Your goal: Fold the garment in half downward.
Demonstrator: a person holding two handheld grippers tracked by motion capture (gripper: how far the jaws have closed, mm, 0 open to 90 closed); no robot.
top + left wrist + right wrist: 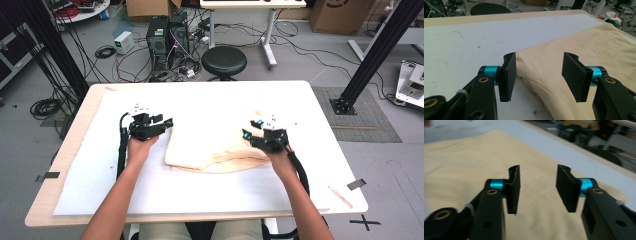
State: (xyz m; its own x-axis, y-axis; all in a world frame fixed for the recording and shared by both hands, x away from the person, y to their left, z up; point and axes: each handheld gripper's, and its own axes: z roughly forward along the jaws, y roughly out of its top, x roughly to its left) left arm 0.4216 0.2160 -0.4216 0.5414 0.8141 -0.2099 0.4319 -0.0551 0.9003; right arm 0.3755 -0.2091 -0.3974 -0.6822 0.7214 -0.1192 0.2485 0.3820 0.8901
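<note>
The cream cloth (215, 142) lies folded in the middle of the white mat (100, 175) on the table (320, 100). Its left edge sits right at my left gripper (167, 122); in the left gripper view the cloth's corner (544, 65) lies between my spread jaws, touching neither. My right gripper (248, 129) hovers over the cloth's right part, jaws likewise parted with fabric (537, 195) beneath them. A black stool (223, 61) stands beyond the table.

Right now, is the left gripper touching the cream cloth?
Cannot tell. In the left gripper view the left gripper stands open over the edge of the cream cloth, one jaw right at the fold, but no contact or gap shows plainly.
</note>
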